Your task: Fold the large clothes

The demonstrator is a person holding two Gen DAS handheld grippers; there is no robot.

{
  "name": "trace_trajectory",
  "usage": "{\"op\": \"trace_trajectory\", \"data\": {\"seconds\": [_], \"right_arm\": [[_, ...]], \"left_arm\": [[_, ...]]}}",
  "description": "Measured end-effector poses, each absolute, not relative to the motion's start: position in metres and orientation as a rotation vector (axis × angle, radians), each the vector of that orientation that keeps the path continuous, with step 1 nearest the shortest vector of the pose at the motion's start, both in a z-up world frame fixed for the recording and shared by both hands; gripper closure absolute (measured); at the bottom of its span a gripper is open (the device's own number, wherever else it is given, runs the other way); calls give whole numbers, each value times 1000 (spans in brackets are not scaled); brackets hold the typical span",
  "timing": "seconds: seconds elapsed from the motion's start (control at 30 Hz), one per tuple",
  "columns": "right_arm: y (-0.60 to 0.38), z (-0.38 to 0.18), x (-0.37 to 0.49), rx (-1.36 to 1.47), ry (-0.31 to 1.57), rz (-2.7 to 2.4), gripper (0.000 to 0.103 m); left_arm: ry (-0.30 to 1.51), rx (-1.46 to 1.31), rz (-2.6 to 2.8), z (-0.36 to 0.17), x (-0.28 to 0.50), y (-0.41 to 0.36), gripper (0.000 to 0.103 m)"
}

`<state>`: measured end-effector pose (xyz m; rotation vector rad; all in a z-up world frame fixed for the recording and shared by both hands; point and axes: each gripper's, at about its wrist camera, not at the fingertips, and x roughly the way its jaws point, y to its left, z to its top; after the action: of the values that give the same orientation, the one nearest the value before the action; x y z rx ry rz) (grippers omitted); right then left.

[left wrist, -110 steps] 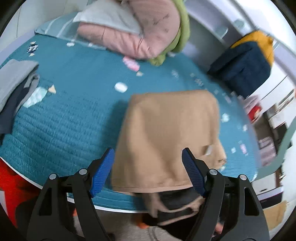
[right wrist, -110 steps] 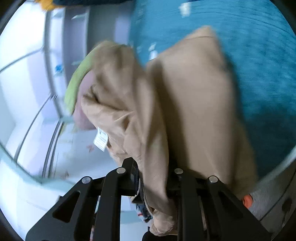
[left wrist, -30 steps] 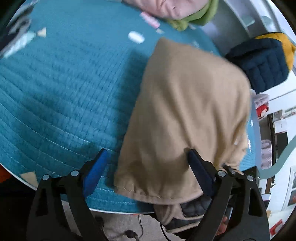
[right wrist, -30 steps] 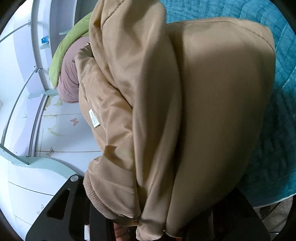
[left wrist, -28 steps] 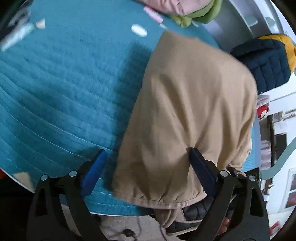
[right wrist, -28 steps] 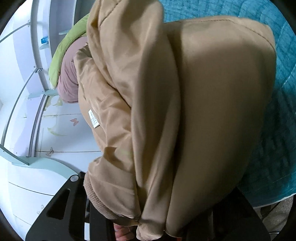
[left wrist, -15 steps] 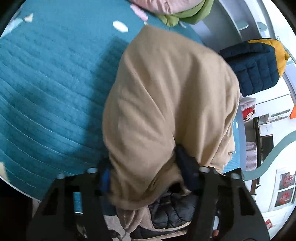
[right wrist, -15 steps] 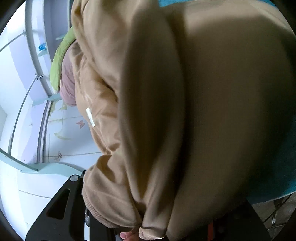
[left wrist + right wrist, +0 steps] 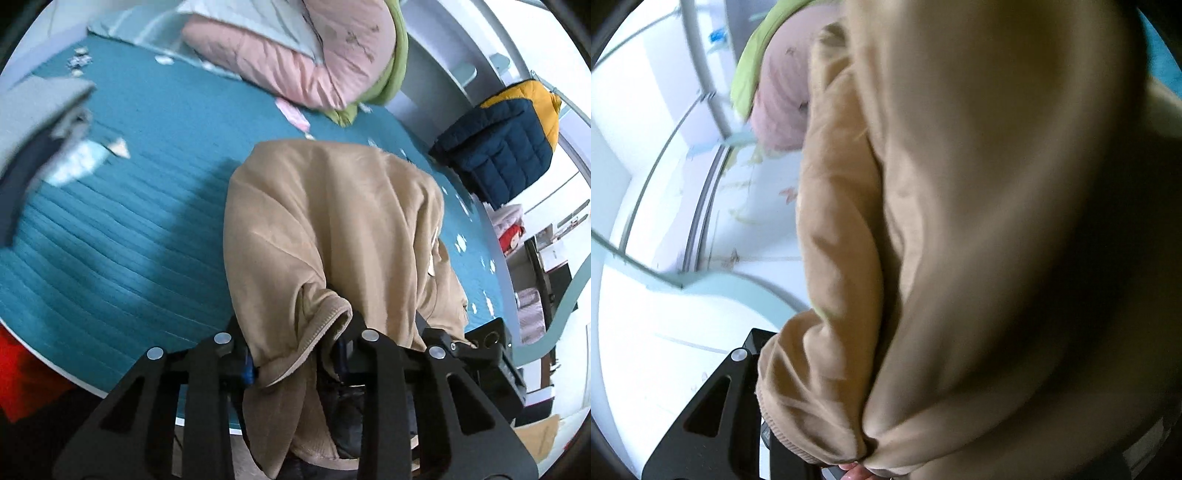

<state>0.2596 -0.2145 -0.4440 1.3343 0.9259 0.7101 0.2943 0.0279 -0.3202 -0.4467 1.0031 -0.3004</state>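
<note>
A large tan sweatshirt (image 9: 332, 221) lies folded over on the teal bedspread (image 9: 129, 229), its near hem hanging off the bed's front edge. My left gripper (image 9: 299, 354) is shut on the ribbed hem of the sweatshirt, with cloth bunched between the jaws. In the right wrist view the same tan sweatshirt (image 9: 979, 221) fills most of the frame and drapes over my right gripper (image 9: 849, 458). Its fingertips are buried in the cloth, and only the left black arm shows.
A pink and green duvet (image 9: 303, 55) is piled at the far side of the bed. A navy and yellow puffer jacket (image 9: 506, 140) lies at the far right. Folded grey clothes (image 9: 33, 122) sit at the left. White wall panels (image 9: 665, 184) show beyond the right gripper.
My left gripper has closed on the sweatshirt's near hem and lifted it. The view pulled back to show more of the bed. The cloth has come closer over the right gripper.
</note>
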Motion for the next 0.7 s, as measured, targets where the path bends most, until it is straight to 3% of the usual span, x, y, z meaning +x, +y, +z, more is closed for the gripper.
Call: {"op": "trace_trajectory", "data": {"seconds": [0.43,0.7], "right_arm": [[-69,-343,299,1007,762,980,67],[73,-347,351,956,754,1145,68]], "left_arm": [[726,-410,-199,-214,299,167,74],[618,-329,-3,-171,315,294,75]]}}
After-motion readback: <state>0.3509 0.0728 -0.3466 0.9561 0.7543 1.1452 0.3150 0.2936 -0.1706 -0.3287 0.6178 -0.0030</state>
